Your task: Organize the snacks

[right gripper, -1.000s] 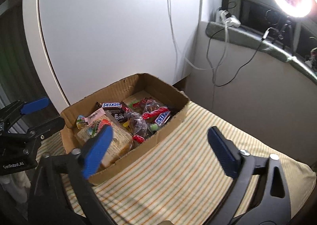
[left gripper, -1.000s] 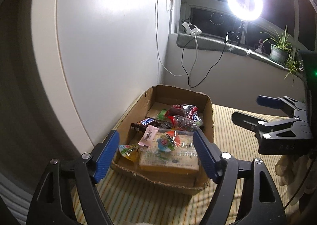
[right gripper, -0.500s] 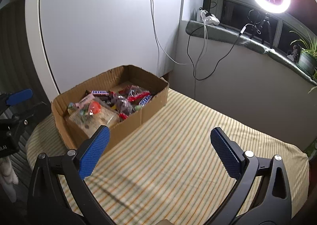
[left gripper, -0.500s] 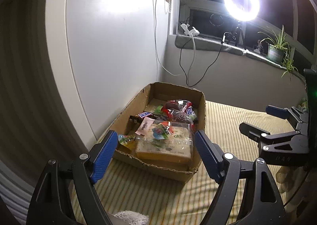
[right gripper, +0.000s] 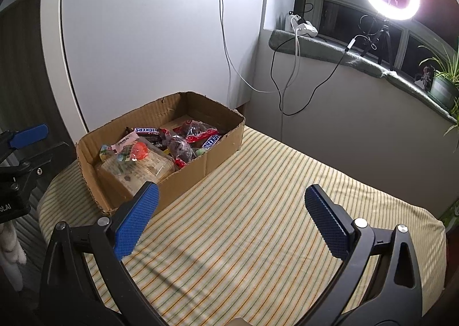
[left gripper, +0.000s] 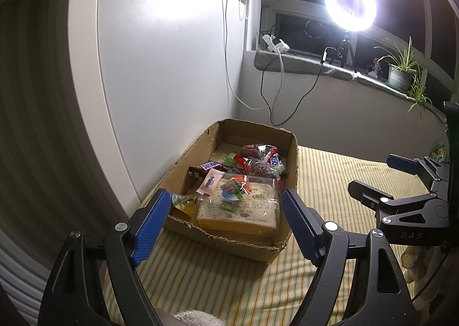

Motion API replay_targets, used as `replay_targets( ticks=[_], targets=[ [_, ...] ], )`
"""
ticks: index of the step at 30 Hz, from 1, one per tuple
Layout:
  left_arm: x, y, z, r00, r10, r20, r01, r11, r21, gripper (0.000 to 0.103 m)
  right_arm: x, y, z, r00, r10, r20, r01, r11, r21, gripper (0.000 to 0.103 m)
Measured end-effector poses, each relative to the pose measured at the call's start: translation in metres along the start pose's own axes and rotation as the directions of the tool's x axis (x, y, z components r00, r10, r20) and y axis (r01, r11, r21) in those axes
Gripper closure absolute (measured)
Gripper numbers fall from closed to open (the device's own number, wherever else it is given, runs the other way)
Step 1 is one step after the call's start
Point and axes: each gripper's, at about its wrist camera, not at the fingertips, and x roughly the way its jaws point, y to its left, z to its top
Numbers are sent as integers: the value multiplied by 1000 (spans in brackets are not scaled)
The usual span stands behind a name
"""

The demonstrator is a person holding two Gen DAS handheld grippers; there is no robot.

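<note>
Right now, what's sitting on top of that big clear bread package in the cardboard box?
Small sweets lie on the bread package: a pink-and-white candy and round jelly cups. The cardboard box floor beneath it is covered, so anything under the package cannot be seen.

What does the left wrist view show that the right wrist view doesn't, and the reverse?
Only the left wrist view shows the right gripper from outside, open and empty.

Only the right wrist view shows the striped cloth out to its far right edge.

Both show the cardboard box holding snacks, the Snickers bar among them, the ring light on the sill, and the left gripper, open.
</note>
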Motion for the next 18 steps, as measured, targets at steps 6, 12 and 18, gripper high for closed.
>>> replay_targets(
  ticks=[6, 12, 18],
  targets=[
    [-1, 1, 0, 1000, 4, 0, -4, 1000, 7, 23, -2, 2, 1, 1000, 4, 3, -4, 1000, 0, 0],
    [-3, 1, 0, 1000, 3, 3, -3, 1000, 6, 23, -3, 2, 1, 1000, 5, 3, -5, 1000, 0, 0],
    [-3, 2, -1, 1000, -1, -2, 1, 1000, 7, 23, -5, 2, 0, 1000, 8, 4, -8, 1000, -4, 0]
  ],
)
